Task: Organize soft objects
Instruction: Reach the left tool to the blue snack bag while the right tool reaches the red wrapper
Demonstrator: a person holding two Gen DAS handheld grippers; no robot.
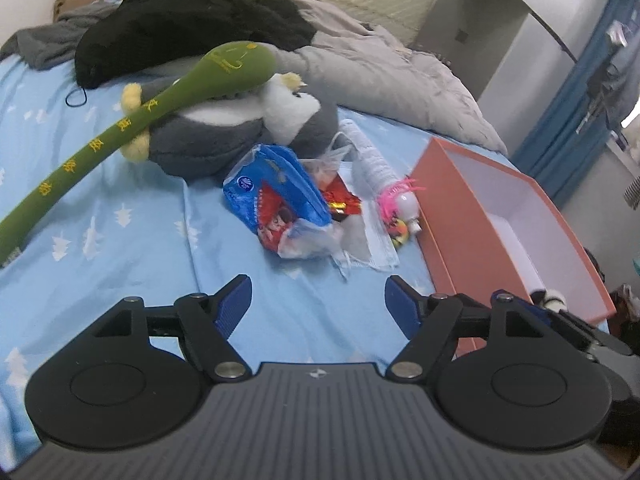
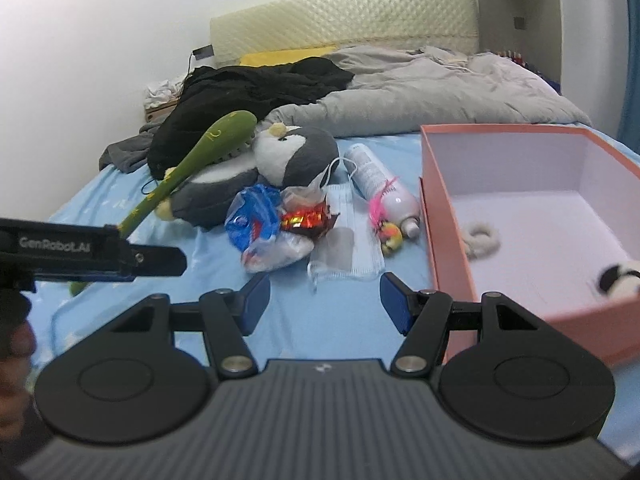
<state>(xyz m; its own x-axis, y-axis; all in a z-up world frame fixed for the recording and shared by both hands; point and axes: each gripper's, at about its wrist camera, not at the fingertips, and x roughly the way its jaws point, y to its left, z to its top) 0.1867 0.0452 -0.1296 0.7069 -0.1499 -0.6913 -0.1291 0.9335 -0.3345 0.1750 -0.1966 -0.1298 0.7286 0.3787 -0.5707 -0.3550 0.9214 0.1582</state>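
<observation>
1. My left gripper (image 1: 319, 306) and right gripper (image 2: 325, 304) hang open, empty.
2. Penguin (image 2: 296, 152) lies left of the box (image 2: 434, 216).
3. Packets (image 2: 256, 224), mask (image 2: 346, 252), bottle (image 2: 376, 184) lie between them.

Fuzzy plush penguin (image 2: 296, 152); glossy crinkled wrapper (image 2: 306, 218)

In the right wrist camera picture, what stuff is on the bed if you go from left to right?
Green plush stick → grey penguin plush → white bottle → pink box.
</observation>
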